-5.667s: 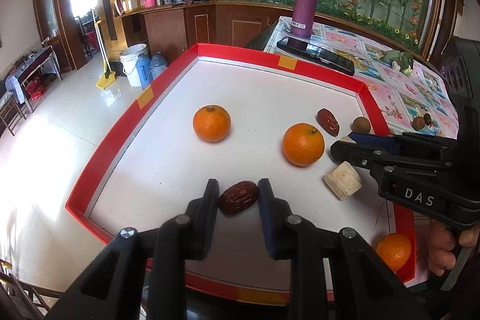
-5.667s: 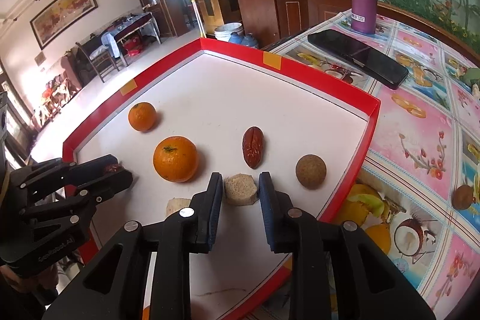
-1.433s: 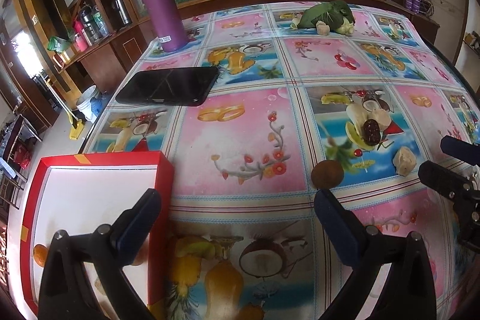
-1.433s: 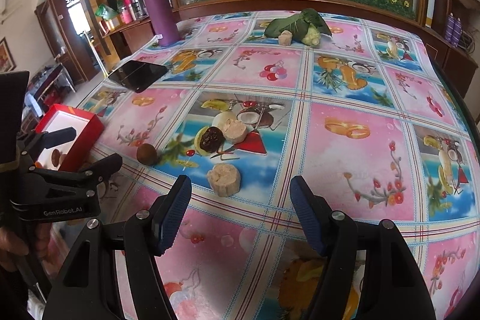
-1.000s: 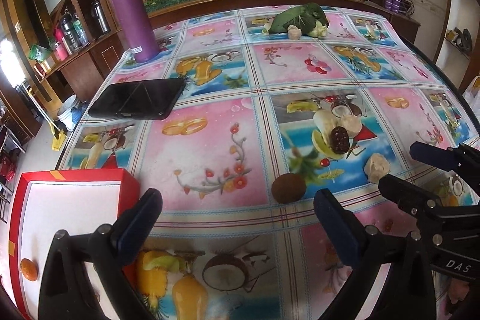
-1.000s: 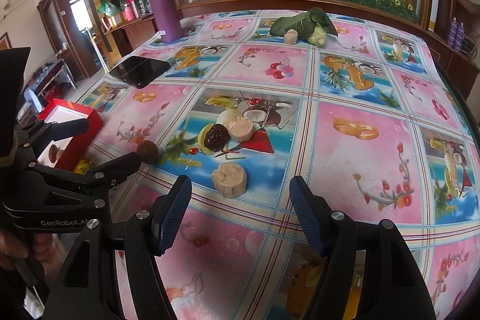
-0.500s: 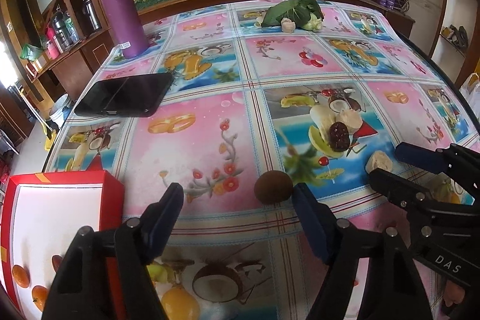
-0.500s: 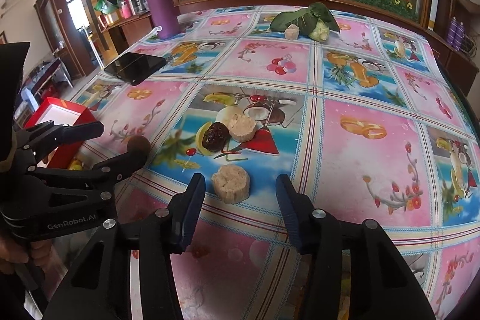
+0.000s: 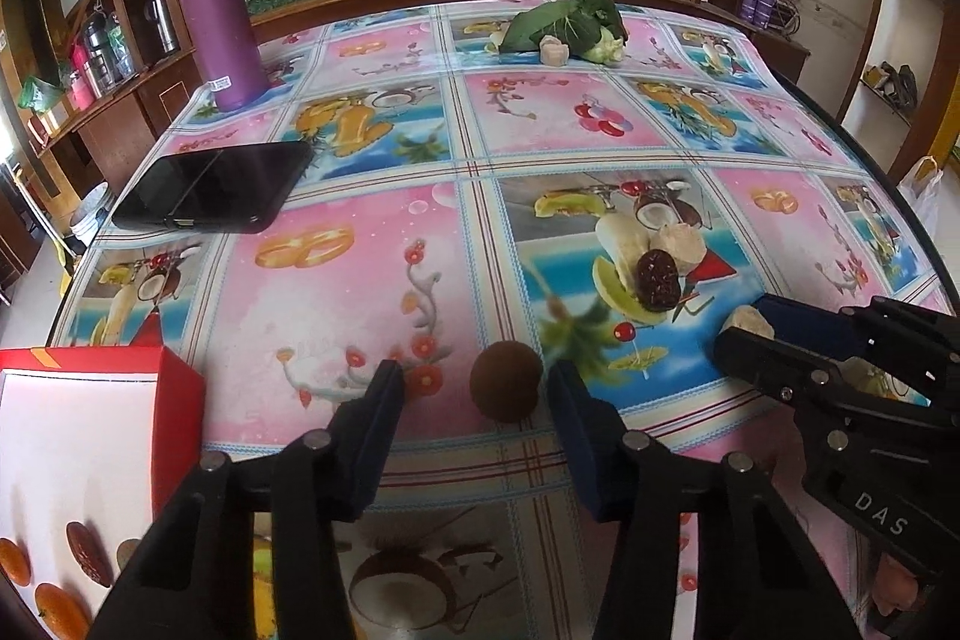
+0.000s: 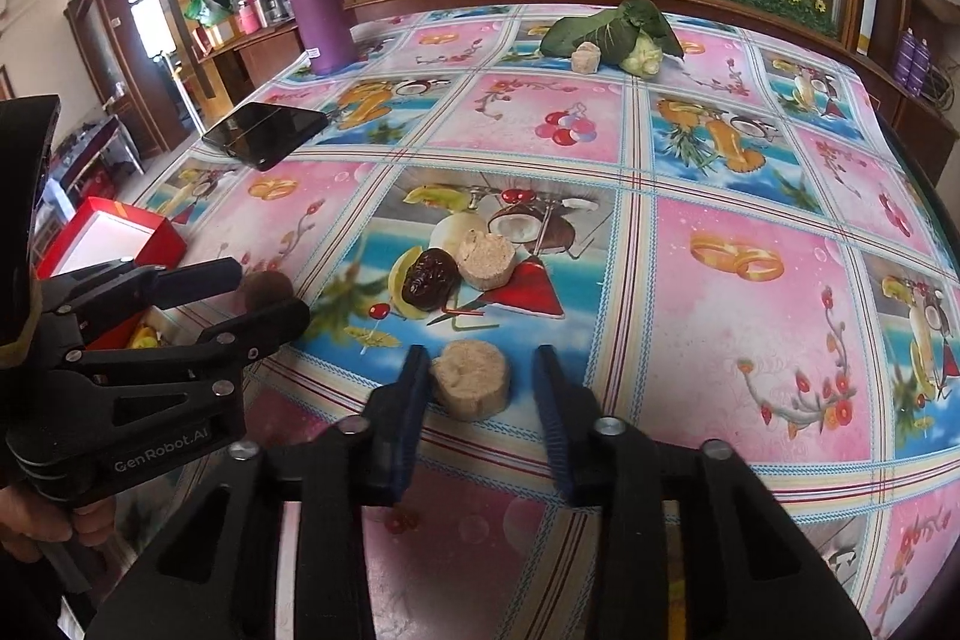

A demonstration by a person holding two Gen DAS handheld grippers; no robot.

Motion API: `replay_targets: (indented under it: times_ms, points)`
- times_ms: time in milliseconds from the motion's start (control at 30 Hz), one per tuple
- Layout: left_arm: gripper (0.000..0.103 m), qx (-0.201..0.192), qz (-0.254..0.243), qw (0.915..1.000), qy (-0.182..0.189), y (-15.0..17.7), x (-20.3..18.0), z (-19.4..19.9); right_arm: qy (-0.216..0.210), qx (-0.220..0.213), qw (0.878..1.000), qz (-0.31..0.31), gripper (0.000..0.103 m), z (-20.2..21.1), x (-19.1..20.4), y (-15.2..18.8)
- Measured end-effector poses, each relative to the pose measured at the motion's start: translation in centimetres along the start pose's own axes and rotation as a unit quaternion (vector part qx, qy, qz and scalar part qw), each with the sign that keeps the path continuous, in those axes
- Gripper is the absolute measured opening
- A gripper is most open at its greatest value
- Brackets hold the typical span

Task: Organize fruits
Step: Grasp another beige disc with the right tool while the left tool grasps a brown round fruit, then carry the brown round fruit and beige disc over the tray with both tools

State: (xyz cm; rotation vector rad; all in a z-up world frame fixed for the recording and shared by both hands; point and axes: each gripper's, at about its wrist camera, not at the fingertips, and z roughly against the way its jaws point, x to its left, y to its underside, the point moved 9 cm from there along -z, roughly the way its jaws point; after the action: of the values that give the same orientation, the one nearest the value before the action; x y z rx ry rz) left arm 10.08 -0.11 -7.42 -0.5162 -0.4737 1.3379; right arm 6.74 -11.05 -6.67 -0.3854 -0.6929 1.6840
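My left gripper [image 9: 474, 394] is open, its jaws on either side of a round brown fruit [image 9: 506, 388] on the patterned tablecloth, nearer the right jaw. My right gripper [image 10: 480, 376] is open around a beige cut fruit chunk [image 10: 472, 385], which touches the left jaw. The brown fruit also shows in the right wrist view [image 10: 267, 289], between the left gripper's fingers [image 10: 264, 325]. A dark date [image 10: 429, 277] and another beige chunk [image 10: 485, 256] lie just beyond. The red tray [image 9: 174, 388] at lower left holds oranges [image 9: 57, 607] and a date [image 9: 89, 553].
A black phone [image 9: 210, 187] and a purple flask [image 9: 217, 19] stand at the far left. Green leafy vegetables [image 9: 561, 25] with a small beige piece [image 9: 553, 52] lie at the table's far edge. The right gripper's body [image 9: 852, 388] fills the right side.
Both grippers left the tray and moved over the tablecloth. In the last second both jaws have narrowed, the left around the brown fruit and the right around the beige chunk.
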Motion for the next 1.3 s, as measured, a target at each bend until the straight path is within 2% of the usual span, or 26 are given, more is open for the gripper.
replay_targets:
  times_ms: [67,100,200,500,867,967,1100,1300]
  points:
    - [0.045,0.001,0.004,1.0,0.008,0.0,0.0,0.0,0.0,0.0,1.0,0.0,0.027,0.0,0.0,0.0]
    - [0.038,-0.001,0.002,1.0,0.008,-0.1,-0.1,0.0,0.0,0.0,1.0,0.0,0.026,0.0,0.0,0.0]
    - [0.026,-0.003,0.002,0.9999,0.01,-0.1,-0.1,0.1,-0.003,-0.001,1.0,-0.001,0.026,0.0,0.1,0.0]
    - [0.026,-0.014,0.013,0.9997,0.015,0.6,0.3,1.8,-0.021,-0.026,0.999,0.0,0.026,1.1,0.3,-0.5]
    - [0.026,-0.064,0.046,0.9968,0.017,2.8,3.3,9.4,-0.021,-0.05,0.998,-0.012,0.026,1.8,0.9,-1.0]
    - [0.026,-0.079,0.056,0.9952,0.013,3.6,4.9,11.5,-0.03,-0.054,0.998,-0.007,0.026,2.1,3.0,-0.9]
    - [0.026,-0.092,0.073,0.993,0.0,5.2,8.1,13.7,-0.062,-0.066,0.996,0.005,0.026,2.6,7.9,-1.2]
    - [0.026,-0.098,0.125,0.9863,-0.046,8.8,15.7,16.2,-0.123,-0.069,0.99,0.01,0.026,2.6,15.6,-1.5]
